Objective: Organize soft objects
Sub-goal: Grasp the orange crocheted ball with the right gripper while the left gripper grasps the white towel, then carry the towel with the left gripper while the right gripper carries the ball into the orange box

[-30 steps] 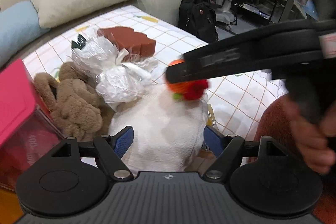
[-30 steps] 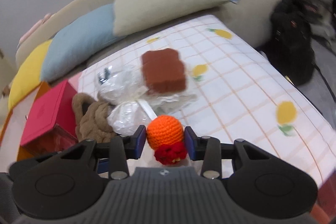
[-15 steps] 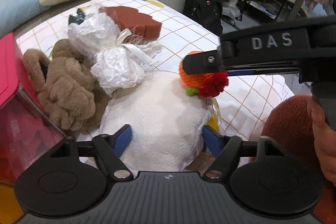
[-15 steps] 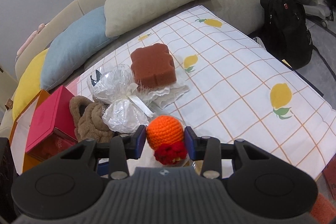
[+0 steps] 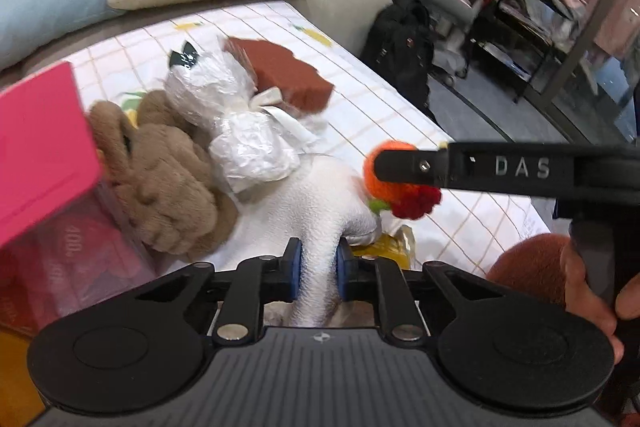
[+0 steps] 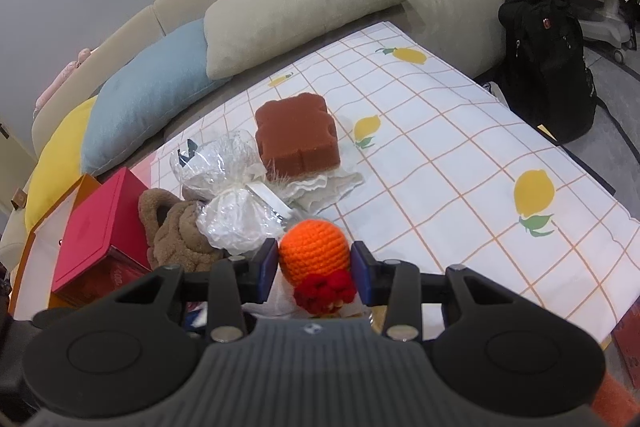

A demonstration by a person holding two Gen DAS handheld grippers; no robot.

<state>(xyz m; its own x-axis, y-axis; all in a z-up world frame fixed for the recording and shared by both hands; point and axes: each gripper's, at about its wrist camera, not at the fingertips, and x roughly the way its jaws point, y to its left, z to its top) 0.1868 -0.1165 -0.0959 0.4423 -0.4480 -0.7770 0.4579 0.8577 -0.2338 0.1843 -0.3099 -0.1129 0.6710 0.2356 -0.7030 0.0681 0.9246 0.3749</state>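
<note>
A white plush [image 5: 316,195] lies at the near edge of the lemon-print sheet [image 6: 440,147], and my left gripper [image 5: 318,263] is shut on a bunched fold of it. An orange crochet toy [image 6: 314,251] with a red tuft is pinched between the blue pads of my right gripper [image 6: 316,263], held just above the white plush. In the left wrist view the same toy [image 5: 374,189] shows behind a black finger [image 5: 416,167] of the right gripper. A brown plush [image 5: 168,187] and a cellophane-wrapped white bundle [image 5: 236,131] lie to the left.
A brown sponge block [image 6: 298,131] sits on white cloth mid-sheet. A pink box [image 5: 40,143] stands at the left edge. Beige [image 6: 296,11], blue and yellow cushions line the sofa behind. A black backpack [image 6: 548,67] stands on the floor at right. Something yellow [image 5: 384,247] peeks from under the white plush.
The left jaws went from wide apart around the white plush to pinched on a fold of it. The left view shifted and rolled a little. The right gripper kept still with the toy.
</note>
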